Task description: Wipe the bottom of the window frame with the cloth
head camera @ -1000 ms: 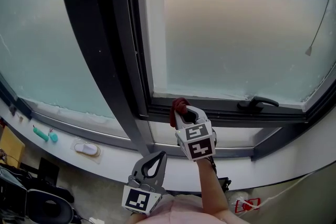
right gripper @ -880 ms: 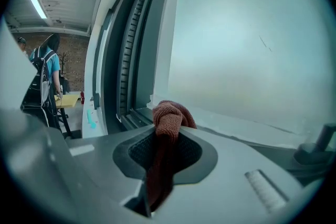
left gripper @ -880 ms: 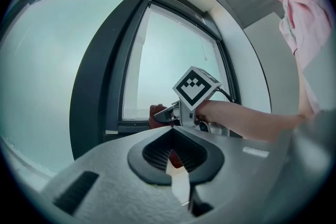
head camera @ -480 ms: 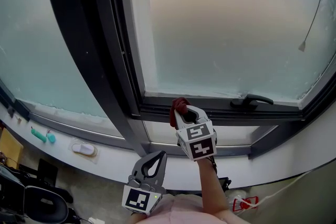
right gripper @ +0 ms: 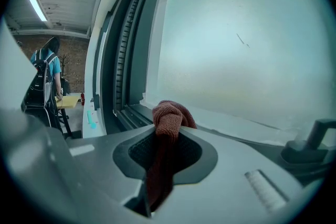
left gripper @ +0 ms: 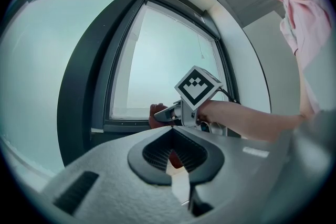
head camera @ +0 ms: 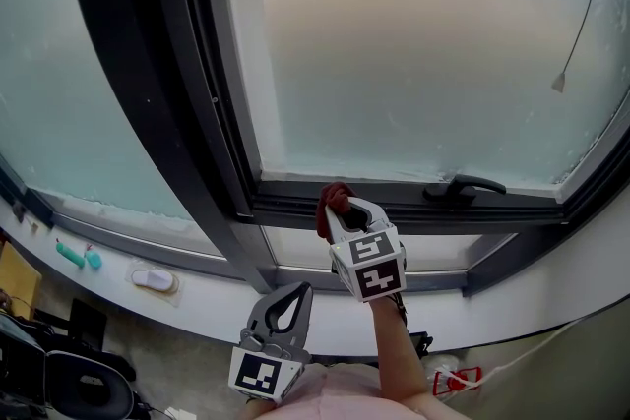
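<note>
A dark red cloth point(head camera: 335, 198) is bunched between the jaws of my right gripper point(head camera: 341, 210), which is shut on it. The cloth's knot sits at the dark bottom rail of the window frame point(head camera: 394, 209), left of the black handle point(head camera: 463, 186); I cannot tell whether it touches. In the right gripper view the cloth point(right gripper: 168, 119) sticks out past the gripper point(right gripper: 164, 140), with the frame rail point(right gripper: 131, 113) just beyond. My left gripper point(head camera: 298, 292) hangs lower and nearer to me, shut and empty. The left gripper point(left gripper: 176, 161) looks toward the cloth point(left gripper: 156, 113).
A thick dark mullion point(head camera: 167, 93) runs up left of the pane. The white sill point(head camera: 217, 295) carries teal items point(head camera: 77, 256) and a small white object point(head camera: 156, 280). A black chair point(head camera: 84, 389) stands lower left. A person point(right gripper: 47, 76) stands far off.
The window has drifted slightly left and up in the head view. Both grippers keep their places in the picture, and the cloth stays clamped in the right one.
</note>
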`<state>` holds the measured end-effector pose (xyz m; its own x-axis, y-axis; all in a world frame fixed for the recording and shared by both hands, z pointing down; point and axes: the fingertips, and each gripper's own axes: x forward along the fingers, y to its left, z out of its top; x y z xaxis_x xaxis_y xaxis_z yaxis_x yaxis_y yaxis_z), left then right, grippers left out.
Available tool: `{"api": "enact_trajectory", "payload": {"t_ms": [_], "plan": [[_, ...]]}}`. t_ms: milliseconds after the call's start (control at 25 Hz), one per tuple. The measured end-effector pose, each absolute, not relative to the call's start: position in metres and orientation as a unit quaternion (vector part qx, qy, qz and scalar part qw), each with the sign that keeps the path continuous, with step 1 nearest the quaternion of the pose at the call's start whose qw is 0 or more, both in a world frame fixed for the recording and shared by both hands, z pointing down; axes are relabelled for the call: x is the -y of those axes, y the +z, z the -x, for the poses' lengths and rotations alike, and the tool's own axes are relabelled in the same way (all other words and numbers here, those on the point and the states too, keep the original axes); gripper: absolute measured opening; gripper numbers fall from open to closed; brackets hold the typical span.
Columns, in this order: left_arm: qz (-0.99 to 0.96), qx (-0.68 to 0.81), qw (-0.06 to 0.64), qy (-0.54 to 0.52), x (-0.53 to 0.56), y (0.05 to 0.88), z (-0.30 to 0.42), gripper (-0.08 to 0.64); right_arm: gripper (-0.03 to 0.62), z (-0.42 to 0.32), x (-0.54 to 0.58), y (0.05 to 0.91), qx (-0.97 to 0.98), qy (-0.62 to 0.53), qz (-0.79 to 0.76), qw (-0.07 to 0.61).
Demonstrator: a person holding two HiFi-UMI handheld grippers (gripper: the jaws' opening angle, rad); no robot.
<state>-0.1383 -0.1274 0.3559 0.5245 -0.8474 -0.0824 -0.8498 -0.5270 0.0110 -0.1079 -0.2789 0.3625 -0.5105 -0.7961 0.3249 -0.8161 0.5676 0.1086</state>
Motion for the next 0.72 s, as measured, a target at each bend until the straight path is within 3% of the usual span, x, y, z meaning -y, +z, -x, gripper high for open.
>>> {"api": "enact_trajectory", "payload": {"t_ms": [720], "plan": [[0.878,-0.477,0.019,0.037,0.123,0.356,0.116,-0.001,0.066,0.076,0.277,0.363,0.86,0.031,-0.48,0.172]]}}
